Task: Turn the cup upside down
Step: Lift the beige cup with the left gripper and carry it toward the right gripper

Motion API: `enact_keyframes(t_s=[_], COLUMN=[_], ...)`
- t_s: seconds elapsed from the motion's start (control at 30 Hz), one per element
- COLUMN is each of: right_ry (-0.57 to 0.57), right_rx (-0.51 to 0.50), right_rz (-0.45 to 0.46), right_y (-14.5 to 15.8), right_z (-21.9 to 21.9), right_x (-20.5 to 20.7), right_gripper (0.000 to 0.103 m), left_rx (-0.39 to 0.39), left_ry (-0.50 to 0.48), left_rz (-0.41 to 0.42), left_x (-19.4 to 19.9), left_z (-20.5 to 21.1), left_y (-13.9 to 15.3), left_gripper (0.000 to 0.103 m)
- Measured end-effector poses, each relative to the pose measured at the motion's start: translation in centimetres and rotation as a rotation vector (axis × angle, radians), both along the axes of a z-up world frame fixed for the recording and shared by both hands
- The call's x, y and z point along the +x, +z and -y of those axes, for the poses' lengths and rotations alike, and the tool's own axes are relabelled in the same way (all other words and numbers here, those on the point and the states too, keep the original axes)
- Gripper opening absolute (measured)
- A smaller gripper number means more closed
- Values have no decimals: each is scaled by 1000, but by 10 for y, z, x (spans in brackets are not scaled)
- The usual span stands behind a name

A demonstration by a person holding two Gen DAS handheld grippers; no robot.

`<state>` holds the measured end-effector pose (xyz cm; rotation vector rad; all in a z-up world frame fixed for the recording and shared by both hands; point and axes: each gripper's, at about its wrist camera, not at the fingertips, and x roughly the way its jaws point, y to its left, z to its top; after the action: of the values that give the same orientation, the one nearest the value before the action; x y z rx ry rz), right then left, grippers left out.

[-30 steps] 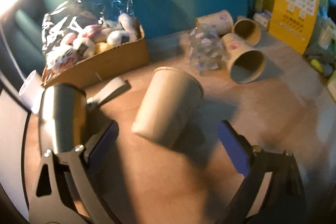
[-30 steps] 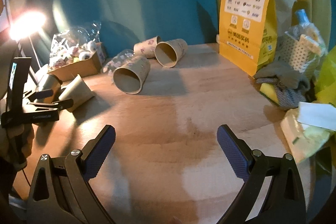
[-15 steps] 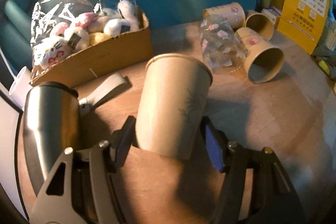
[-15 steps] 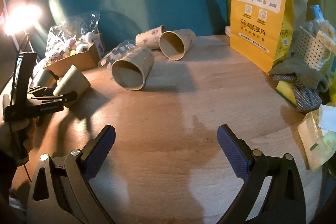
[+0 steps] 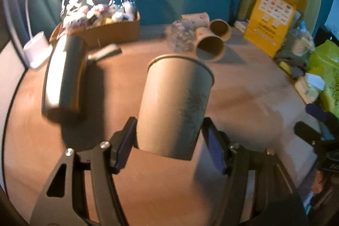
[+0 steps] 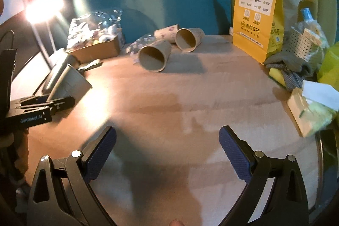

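My left gripper [image 5: 169,145] is shut on a plain beige paper cup [image 5: 175,105] with a faint leaf print. It grips the cup near its base and holds it above the wooden table [image 5: 243,103], rim pointing away and up. In the right wrist view the same cup [image 6: 72,84] shows at the far left, tilted, in the left gripper [image 6: 55,104]. My right gripper [image 6: 167,149] is open and empty over the table's near middle.
A steel tumbler [image 5: 65,75] lies left of the held cup. Several paper cups [image 6: 154,55] lie on their sides at the back with crumpled plastic. A cardboard box of toys [image 5: 101,22], a lamp, a yellow bag [image 6: 257,20] and clutter line the back and right edges.
My left gripper closed on the beige cup and lifted it off the table, moving it toward the middle. My right gripper stayed open and shifted slightly.
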<state>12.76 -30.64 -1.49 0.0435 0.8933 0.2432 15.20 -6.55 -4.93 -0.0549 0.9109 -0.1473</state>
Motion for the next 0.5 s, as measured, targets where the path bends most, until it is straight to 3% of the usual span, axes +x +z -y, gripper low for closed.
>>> enact_keyframes(t_s=[0.37, 0.5], right_ry=[37, 52], right_rx=[2, -15], right_rz=[-15, -14], right_y=[-2, -4], right_z=[4, 8], right_x=[-64, -79], right_gripper=[99, 99], left_rx=[-57, -47], left_ry=[41, -19], left_rz=[-46, -31], left_x=[-90, -101], left_z=[19, 33], left_y=[-16, -19], left_gripper=[64, 64])
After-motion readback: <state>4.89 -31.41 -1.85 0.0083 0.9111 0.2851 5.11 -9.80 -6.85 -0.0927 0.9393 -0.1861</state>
